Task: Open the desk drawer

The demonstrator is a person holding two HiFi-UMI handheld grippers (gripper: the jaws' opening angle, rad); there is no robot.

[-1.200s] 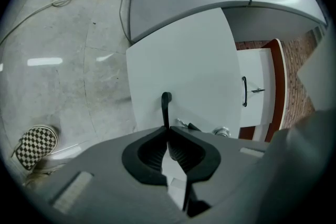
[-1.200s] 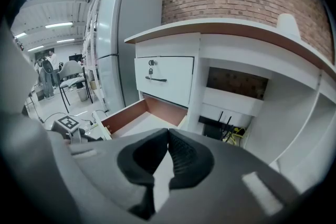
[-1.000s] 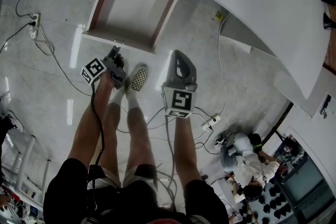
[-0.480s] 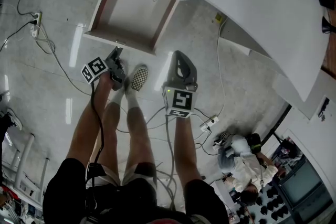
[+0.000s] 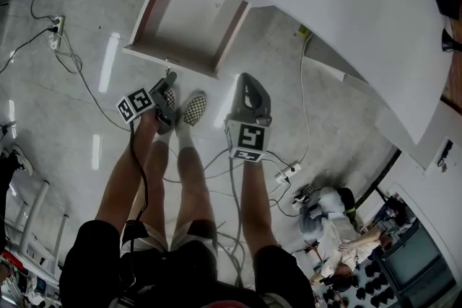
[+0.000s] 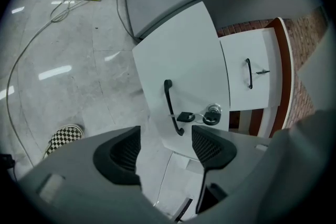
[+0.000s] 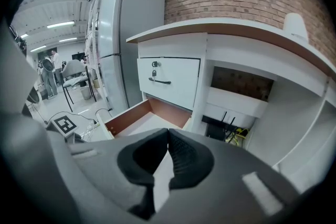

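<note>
Left claw opening wide, nothing between the pads. Black handle on the drawer front sits just ahead, clear of both jaws. Drawer stands pulled out from the desk, ahead of both claws. Right claw: jaws together, empty.

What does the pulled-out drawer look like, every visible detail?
The drawer stands pulled well out of the desk. White front, reddish-brown inner walls, pale floor. Its front carries a black bar handle and a lock with a key in it. Nothing touches it; the left claw, jaws opening, holds nothing.
</note>
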